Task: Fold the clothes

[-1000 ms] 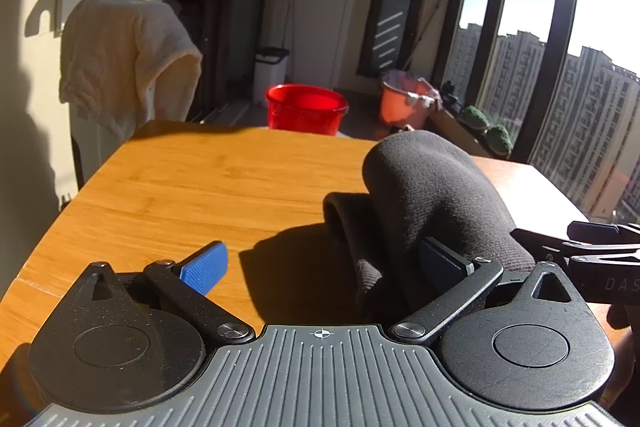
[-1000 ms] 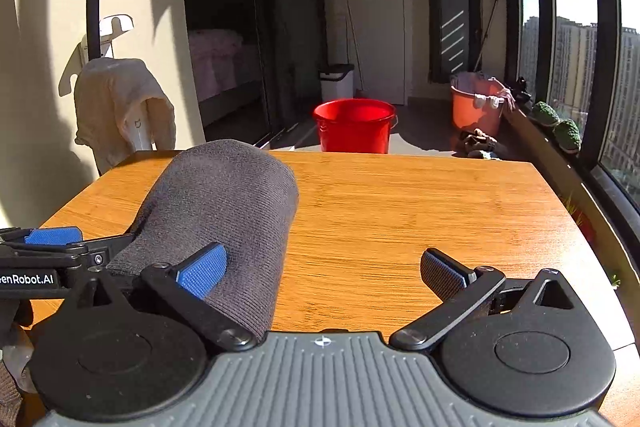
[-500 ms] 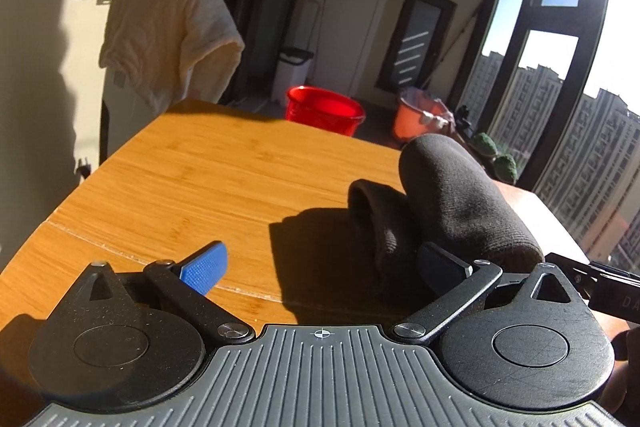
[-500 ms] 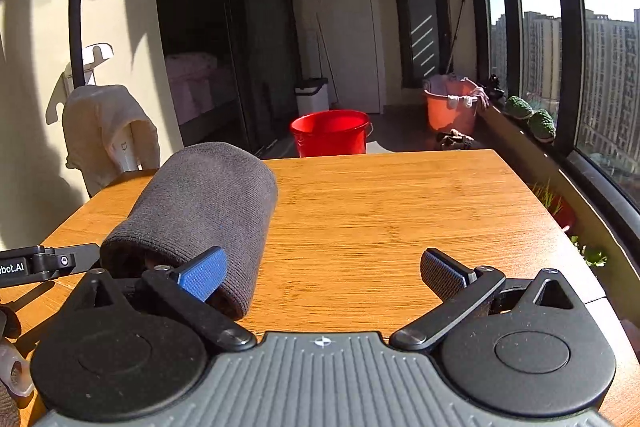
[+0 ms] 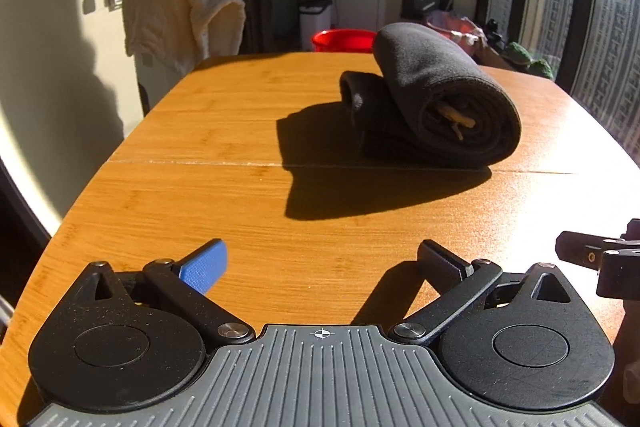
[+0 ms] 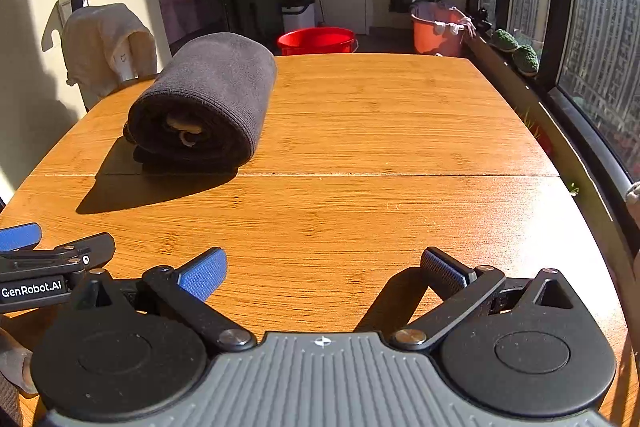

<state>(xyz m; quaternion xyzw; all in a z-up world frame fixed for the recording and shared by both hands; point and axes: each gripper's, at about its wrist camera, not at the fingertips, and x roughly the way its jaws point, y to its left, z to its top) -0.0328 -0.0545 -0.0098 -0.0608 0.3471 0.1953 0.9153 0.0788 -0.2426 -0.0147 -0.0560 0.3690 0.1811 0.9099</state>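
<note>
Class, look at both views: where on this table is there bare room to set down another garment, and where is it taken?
Bare wood runs from the rolled dark garment rightward to the table edge by the window, and across the near strip between the roll and both open grippers. The far-left part, holding the roll, is taken.

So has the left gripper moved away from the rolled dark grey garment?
Yes. The left gripper has pulled back toward the near table edge, clear of the rolled dark grey garment.

Rolled dark grey garment [image 6: 208,99] centre left of frame, soft matt ribbed knit cloth, table [image 6: 380,131] of warm wood, smooth, fine grain, low sheen, right gripper [image 6: 322,273] matt black plastic, textured blue pad, bright metal pivots, cream towel [image 5: 180,15] upper left, nubby cloth
</note>
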